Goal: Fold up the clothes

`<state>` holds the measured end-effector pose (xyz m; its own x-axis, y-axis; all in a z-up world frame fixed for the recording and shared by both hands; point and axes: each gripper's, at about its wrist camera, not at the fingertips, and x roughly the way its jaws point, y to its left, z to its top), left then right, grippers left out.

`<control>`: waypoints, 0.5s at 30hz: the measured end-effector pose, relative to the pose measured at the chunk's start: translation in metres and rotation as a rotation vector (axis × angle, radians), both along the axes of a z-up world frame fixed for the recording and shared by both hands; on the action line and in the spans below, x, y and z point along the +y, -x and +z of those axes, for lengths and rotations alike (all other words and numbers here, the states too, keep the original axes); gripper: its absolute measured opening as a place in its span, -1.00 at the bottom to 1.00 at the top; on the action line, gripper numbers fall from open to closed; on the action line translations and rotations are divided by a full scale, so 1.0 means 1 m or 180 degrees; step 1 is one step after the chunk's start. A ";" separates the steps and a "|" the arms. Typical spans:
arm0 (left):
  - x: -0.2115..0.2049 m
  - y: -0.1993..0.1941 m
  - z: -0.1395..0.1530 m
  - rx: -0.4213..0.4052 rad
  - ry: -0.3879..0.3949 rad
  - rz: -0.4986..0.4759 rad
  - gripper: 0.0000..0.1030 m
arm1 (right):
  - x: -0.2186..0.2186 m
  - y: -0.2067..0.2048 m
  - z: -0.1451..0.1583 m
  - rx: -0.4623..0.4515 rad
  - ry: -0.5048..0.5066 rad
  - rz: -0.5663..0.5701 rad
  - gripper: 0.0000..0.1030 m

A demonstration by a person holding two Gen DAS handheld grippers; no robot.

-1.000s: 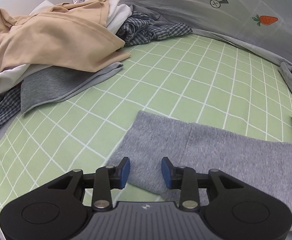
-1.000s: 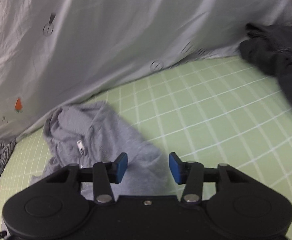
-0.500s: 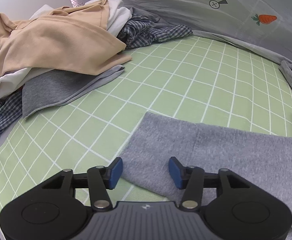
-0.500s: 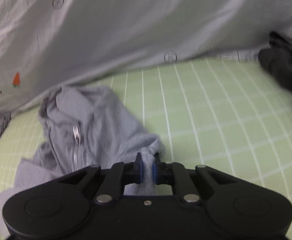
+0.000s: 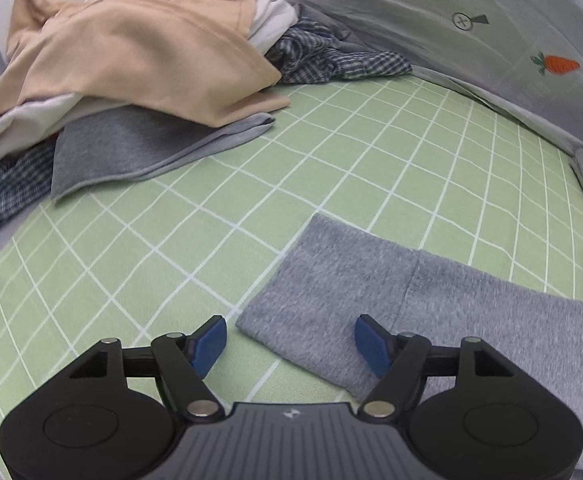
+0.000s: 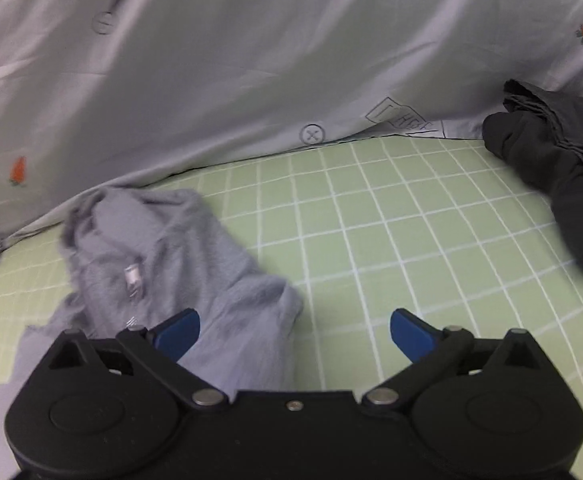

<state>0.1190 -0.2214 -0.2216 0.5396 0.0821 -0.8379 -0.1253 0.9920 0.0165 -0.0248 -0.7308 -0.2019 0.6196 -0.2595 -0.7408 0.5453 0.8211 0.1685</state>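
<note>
Grey fleece zip garment [image 6: 179, 264] lay part-spread on green checked sheet [image 5: 331, 168]. Left gripper [image 5: 289, 340] and right gripper [image 6: 295, 330] were both opening, pinching nothing. Judgement: flatten the crumpled collar end before folding

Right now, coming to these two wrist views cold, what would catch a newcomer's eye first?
The heap of unfolded clothes at the far left of the green checked sheet, topped by a tan shirt. Then the light grey zip-up garment lying rumpled under both claws, one sleeve laid flat before the left claw. Last, a dark bundle at the far right, against a pale sheet printed with carrots.
</note>
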 end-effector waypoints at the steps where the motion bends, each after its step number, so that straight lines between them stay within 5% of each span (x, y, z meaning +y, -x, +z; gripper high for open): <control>1: 0.001 0.000 -0.001 -0.0002 0.0029 0.0020 0.51 | 0.006 0.008 0.000 0.0021 0.0022 0.0016 1.00; 6: 0.001 0.001 -0.005 -0.0054 0.0084 -0.0048 0.72 | 0.033 0.040 -0.007 0.0183 0.0031 0.0005 1.00; 11: -0.001 0.006 -0.005 -0.0151 0.0112 -0.0057 0.59 | 0.052 0.057 -0.020 0.0280 -0.0128 -0.0027 1.00; 14: -0.004 0.008 -0.001 -0.0234 0.0188 -0.0157 -0.20 | 0.058 0.058 -0.020 0.0318 -0.0106 0.0007 1.00; 15: -0.003 0.008 0.001 -0.0234 0.0309 -0.0173 -0.61 | 0.059 0.057 -0.019 0.0313 -0.0099 0.0008 1.00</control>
